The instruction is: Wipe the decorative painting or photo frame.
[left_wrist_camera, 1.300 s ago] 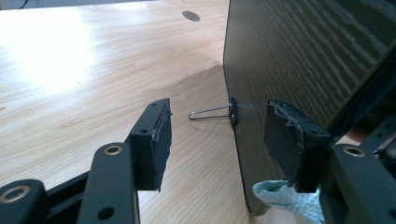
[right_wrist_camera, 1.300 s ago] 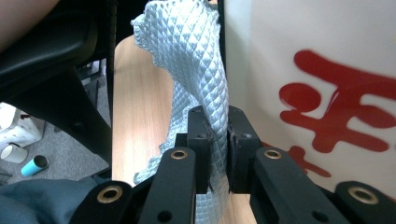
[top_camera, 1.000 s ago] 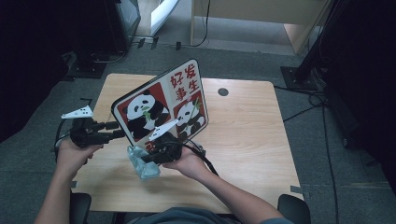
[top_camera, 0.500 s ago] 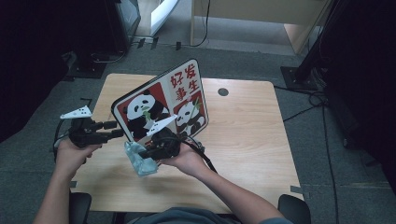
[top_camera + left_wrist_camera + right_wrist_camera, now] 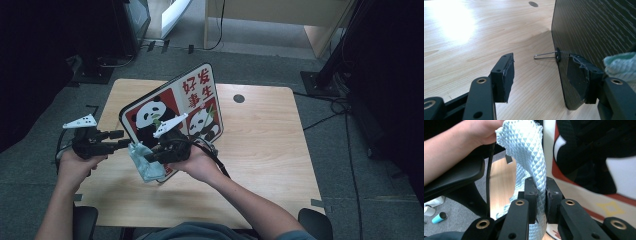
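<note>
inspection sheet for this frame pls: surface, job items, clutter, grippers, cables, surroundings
Surface: wooden table, pale, with a round hole near the far edge.
Job's things: panda board propped up tilted, its black back with a wire clip; light blue cloth against its lower front.
Clutter: nothing seen.
Grippers: left gripper open, one pad behind the board's edge; right gripper shut on the cloth.
Cables: black cable trails from the right gripper; more on the floor.
Surroundings: grey carpet, dark equipment stands, chair arm.
</note>
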`<state>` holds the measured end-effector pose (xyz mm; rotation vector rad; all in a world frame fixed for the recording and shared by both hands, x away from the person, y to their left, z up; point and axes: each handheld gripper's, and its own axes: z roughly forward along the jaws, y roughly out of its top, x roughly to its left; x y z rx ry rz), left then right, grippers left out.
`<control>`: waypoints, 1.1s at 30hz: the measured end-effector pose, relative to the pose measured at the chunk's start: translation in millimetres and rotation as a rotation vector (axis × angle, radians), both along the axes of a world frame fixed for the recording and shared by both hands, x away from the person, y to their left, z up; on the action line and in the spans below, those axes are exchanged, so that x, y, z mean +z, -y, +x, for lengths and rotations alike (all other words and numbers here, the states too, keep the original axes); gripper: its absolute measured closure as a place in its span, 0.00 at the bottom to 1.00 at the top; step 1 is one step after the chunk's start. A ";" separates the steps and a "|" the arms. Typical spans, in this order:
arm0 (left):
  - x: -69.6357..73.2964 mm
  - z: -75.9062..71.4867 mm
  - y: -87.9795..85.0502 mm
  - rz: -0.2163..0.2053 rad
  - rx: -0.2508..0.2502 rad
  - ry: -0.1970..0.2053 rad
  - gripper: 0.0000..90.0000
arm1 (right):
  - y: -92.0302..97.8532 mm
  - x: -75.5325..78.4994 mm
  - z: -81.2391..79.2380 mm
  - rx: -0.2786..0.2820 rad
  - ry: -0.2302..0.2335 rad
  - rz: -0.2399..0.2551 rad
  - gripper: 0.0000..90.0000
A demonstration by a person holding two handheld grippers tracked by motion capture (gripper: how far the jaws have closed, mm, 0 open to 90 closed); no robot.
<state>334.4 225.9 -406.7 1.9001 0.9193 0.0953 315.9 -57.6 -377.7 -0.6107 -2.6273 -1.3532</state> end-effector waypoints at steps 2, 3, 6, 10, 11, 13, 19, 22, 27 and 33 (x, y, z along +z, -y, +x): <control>0.0 -0.4 0.5 0.001 -0.004 0.001 0.44 | -0.7 4.1 0.6 -0.002 0.002 -0.002 0.92; 0.1 -0.5 0.7 0.005 -0.006 0.002 0.44 | -1.1 6.0 1.2 -0.002 0.004 -0.003 0.92; 0.1 -1.5 1.9 0.010 -0.006 0.002 0.44 | -2.4 12.1 2.5 -0.006 0.007 -0.004 0.92; 0.7 -3.4 3.2 0.016 -0.012 0.007 0.44 | -4.1 21.1 4.5 -0.003 0.020 0.000 0.92; 0.8 -3.7 3.4 0.017 -0.014 0.010 0.44 | -4.5 24.0 5.0 -0.007 0.017 0.003 0.92; 0.9 -4.8 4.2 0.011 -0.018 0.011 0.44 | -5.3 27.0 6.2 -0.008 0.013 0.015 0.92; 1.2 -7.2 4.6 0.007 -0.028 0.014 0.44 | -7.0 38.8 8.1 -0.006 0.031 0.015 0.92; 2.6 -9.0 4.0 0.004 -0.028 0.017 0.44 | -7.9 44.9 9.3 -0.004 0.038 0.018 0.92; 4.6 -12.2 4.9 -0.007 -0.032 0.027 0.44 | -10.7 56.5 11.2 -0.012 0.038 0.025 0.92; 5.6 -15.3 6.5 -0.008 -0.044 0.033 0.45 | -12.3 71.1 13.7 -0.004 0.054 0.030 0.92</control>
